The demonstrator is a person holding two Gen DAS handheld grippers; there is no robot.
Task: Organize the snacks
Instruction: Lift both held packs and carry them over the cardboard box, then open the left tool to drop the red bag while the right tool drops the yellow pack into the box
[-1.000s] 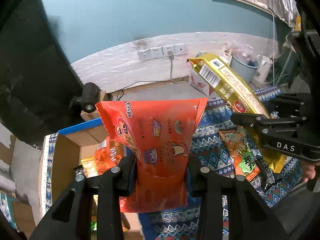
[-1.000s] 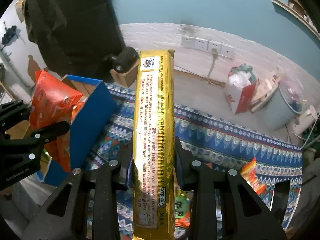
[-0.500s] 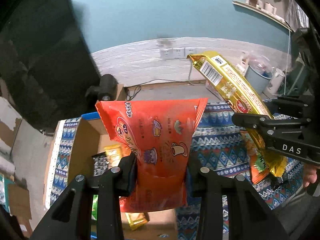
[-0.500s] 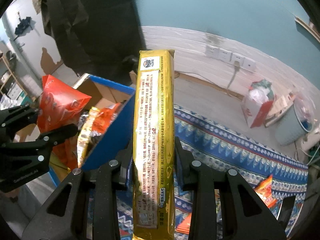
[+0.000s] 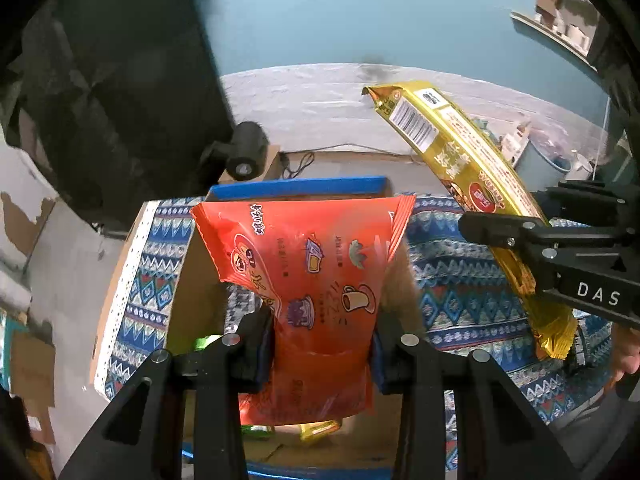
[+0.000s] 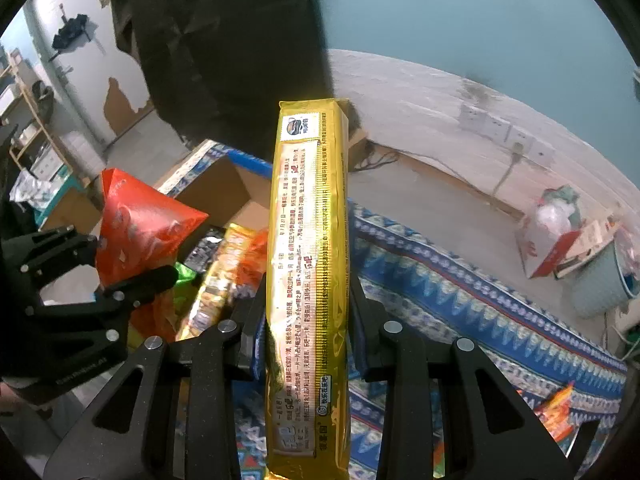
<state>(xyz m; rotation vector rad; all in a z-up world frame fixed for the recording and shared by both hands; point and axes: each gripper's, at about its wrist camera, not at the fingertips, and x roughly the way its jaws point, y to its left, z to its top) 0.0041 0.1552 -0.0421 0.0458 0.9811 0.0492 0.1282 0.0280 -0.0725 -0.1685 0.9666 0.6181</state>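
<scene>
Left gripper clamped on an orange snack bag, held upright above the open cardboard box with other packets inside. Right gripper pinching a long gold packet, upright, just right of the box over the patterned cloth. One more orange packet lying near right on the cloth.

The table carries a blue patterned cloth. An open cardboard box and a loose orange snack packet lie on the cloth.
</scene>
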